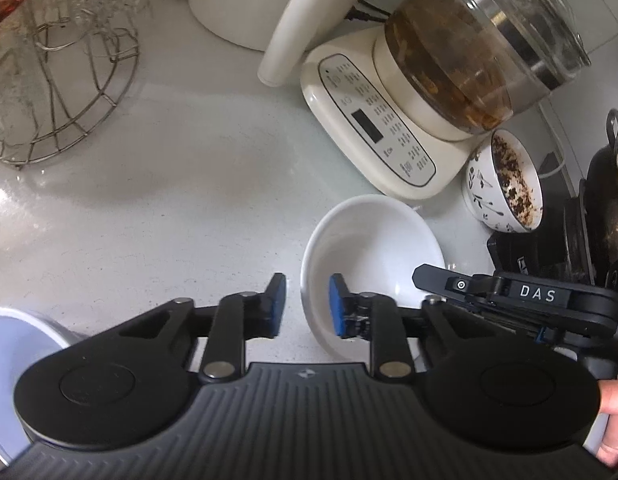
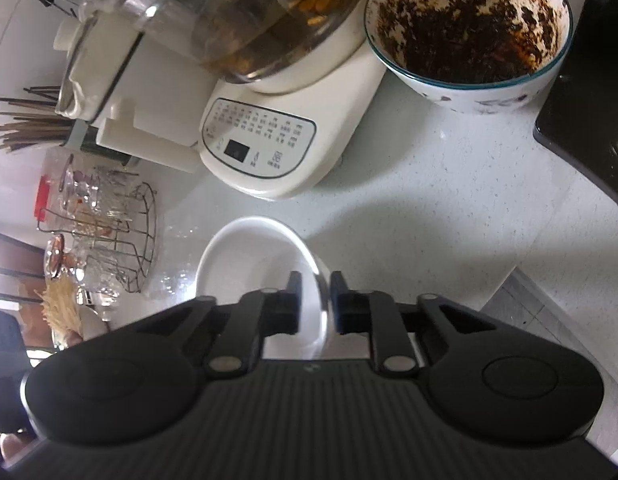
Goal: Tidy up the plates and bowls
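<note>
In the left wrist view, the white bowl (image 1: pixel 369 248) sits upright on the counter (image 1: pixel 189 200). It is just in front of the kettle base (image 1: pixel 373 132) and apart from it. The soiled patterned bowl (image 1: pixel 505 184) stands a little beyond, toward the counter's right end. Your left gripper (image 1: pixel 307 308) straddles the bowl's left rim, with one blue pad inside and the other outside. The gap is narrow, but a sliver of counter shows between the outer pad and the wall. So read it as not yet biting and holding nothing.

In the right wrist view, your right gripper (image 2: pixel 317 304) is closed down on the opposite rim of the same bowl. One finger is inside and one outside, with the wall pinched between them. The counter's front edge (image 2: pixel 505 284) runs close by on the right, so the bowl is not far from the drop.

Judging by its glaze, this looks like glazed ceramic. Expect it to be stiff, fairly weighty for a rim pinch, slick under the pads and quick to chip. Seat both grips deep over the rim on opposite sides, as they stand now. Squeeze the left one fully before any lift and keep the bowl level. The wall flares outward, so a shallow pinch could slide off upward. Stay clear of the patterned bowl and its residue.
</note>
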Demonstrator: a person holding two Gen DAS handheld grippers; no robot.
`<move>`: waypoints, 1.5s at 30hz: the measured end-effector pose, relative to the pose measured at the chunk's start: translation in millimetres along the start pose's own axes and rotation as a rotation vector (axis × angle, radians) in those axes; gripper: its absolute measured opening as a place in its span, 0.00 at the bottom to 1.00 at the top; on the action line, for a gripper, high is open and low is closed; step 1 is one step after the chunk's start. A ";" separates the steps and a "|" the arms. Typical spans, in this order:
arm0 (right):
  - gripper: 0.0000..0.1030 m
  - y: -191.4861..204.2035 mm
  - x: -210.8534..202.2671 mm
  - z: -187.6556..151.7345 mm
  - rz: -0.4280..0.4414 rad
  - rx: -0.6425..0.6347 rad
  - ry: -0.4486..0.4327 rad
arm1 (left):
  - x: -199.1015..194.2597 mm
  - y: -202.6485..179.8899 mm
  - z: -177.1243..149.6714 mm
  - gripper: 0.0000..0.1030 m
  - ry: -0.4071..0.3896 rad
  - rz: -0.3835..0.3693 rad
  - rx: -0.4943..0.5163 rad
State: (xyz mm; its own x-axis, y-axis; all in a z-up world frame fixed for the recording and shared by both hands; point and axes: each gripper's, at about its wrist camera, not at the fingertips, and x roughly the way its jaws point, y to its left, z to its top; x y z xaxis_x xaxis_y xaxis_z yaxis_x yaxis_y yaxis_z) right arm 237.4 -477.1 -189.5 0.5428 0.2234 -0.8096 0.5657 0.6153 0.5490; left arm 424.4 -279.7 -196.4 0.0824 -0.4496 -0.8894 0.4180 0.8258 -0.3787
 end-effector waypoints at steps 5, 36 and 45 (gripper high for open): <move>0.10 1.3 -1.2 -1.9 -0.006 -0.019 -0.014 | 2.6 -3.1 -0.1 0.08 -0.001 0.003 0.025; 0.09 58.6 -69.1 -30.8 0.106 -0.124 -0.074 | -118.4 -2.5 -20.9 0.07 -0.137 -0.025 0.047; 0.09 97.3 -66.5 -54.2 0.125 -0.224 -0.060 | -156.3 30.4 -44.0 0.07 -0.183 -0.010 -0.012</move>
State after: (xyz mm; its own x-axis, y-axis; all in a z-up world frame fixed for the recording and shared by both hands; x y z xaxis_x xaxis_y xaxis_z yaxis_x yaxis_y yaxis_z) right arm 222.6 -391.2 -93.5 0.6393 0.2671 -0.7211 0.3444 0.7390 0.5790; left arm 384.4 -169.4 -80.1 0.2421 -0.5112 -0.8247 0.4090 0.8245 -0.3910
